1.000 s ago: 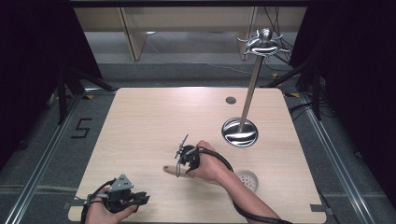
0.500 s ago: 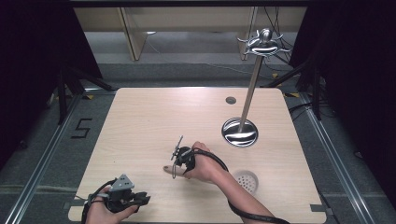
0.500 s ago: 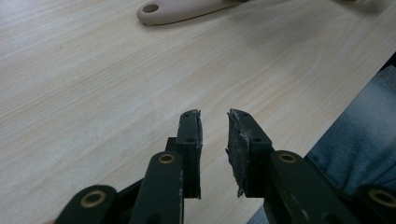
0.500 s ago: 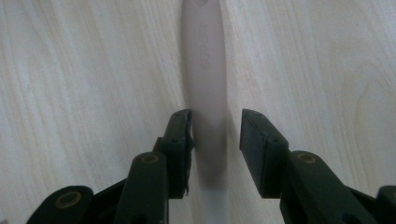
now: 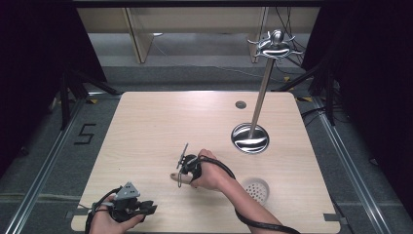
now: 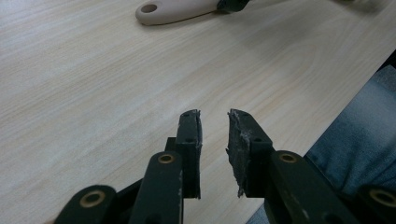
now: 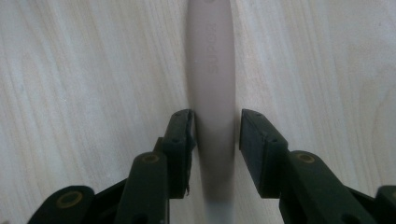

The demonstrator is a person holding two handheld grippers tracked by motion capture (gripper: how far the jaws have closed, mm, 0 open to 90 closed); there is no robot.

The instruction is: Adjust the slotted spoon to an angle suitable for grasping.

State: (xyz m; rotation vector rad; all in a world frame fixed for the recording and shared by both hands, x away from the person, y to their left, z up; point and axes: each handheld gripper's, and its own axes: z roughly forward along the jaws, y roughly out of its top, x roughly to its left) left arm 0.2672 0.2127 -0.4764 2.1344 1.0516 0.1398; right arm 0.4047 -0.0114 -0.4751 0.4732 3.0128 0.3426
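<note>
At the table's (image 5: 146, 126) near edge, about seven o'clock, the left gripper (image 5: 146, 208) rests with its jaws a small gap apart, holding nothing. Toward the centre, the right gripper (image 5: 181, 171) points down with its jaws straddling a beige handle (image 7: 211, 70) lying flat; the left jaw touches it, the right stands slightly off. At two o'clock stands a metal stand (image 5: 251, 138).

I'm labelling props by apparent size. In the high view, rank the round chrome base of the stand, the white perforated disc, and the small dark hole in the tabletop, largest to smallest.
1. Chrome base
2. White perforated disc, though it lies nearer the camera
3. Dark hole, farthest away and clearly smallest
</note>
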